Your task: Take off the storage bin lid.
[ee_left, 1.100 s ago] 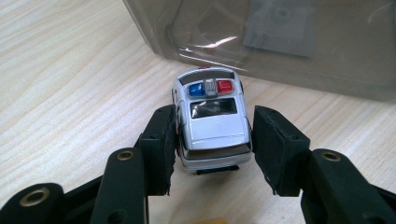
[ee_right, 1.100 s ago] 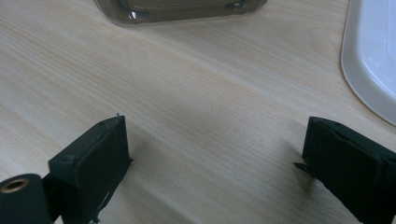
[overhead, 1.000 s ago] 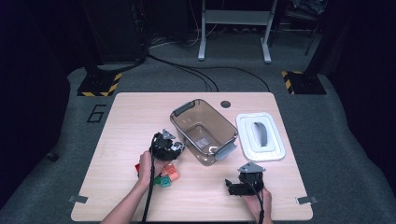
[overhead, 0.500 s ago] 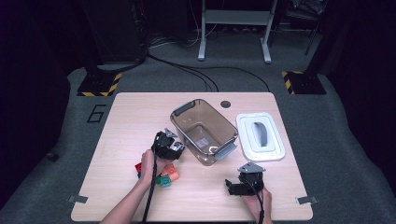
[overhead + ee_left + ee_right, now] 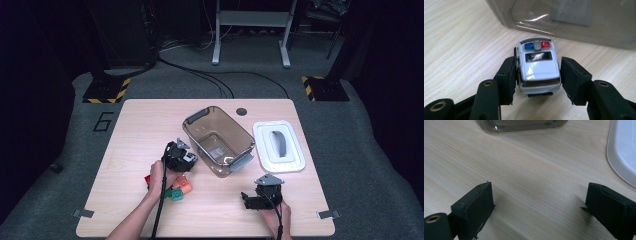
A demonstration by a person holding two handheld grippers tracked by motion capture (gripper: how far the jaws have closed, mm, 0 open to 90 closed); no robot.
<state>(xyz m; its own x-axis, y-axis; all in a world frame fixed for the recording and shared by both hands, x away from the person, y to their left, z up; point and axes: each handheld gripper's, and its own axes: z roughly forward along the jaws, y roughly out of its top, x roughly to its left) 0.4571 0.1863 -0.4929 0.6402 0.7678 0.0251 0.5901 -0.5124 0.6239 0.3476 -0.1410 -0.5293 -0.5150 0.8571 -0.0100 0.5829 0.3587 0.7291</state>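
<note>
- At the left of the table [image 5: 125, 130] we have the left gripper [image 5: 537, 72] set around a small toy police car [image 5: 537, 67], which stands on the wood just in front of the clear bin [image 5: 218, 140]. One pad looks to touch the car's side; a narrow gap shows at the other, so the jaws straddle it but we judge the grip not yet made.
- To do this well, we should close squarely on the car's flanks, low on the body, so the wheels do not roll it out forward.
- Coloured blocks [image 5: 177, 189] lie close under our left hand [image 5: 161, 175], so we lift straight up before turning.
- The bin's wall rises right ahead of the car; we need to clear its rim.
- Further right, the white lid [image 5: 278, 146] lies flat beside the bin.
- The right gripper [image 5: 539, 205] hovers over bare wood with jaws spread wide, holding nothing, with open room around it.
</note>
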